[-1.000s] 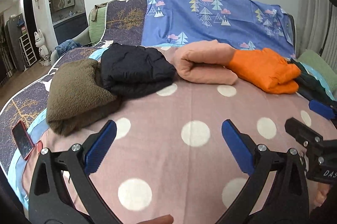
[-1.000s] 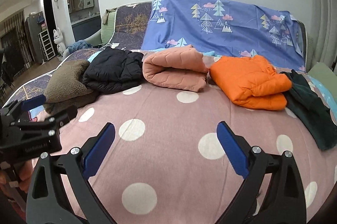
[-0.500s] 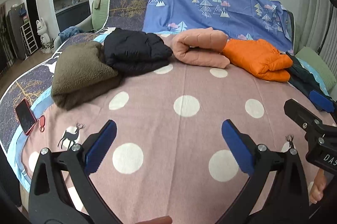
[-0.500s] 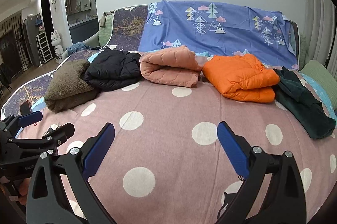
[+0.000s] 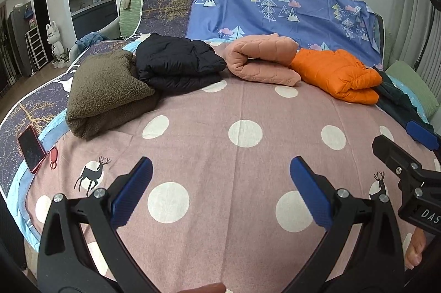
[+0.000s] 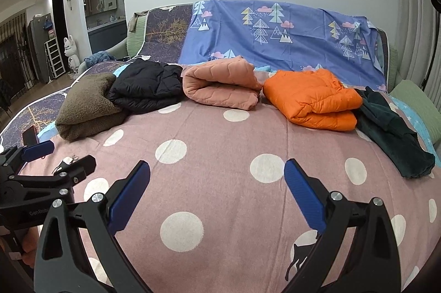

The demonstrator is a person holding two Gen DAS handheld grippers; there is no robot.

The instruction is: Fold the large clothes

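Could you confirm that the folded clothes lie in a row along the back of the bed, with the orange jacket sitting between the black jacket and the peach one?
Not quite. The row along the back of the bed is right, but the orange jacket sits between the peach one and the dark green garment. The peach one is what lies next to the black jacket, as the right wrist view shows.

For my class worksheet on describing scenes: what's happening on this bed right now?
A person holds a two-finger tool in each hand above a pink polka-dot bedspread. The left tool and right tool are both open and empty, touching nothing. Four garments lie folded in a row: brown fleece, black puffer jacket, peach quilted jacket, orange puffer jacket. A dark green fleece garment lies loosely beside them.
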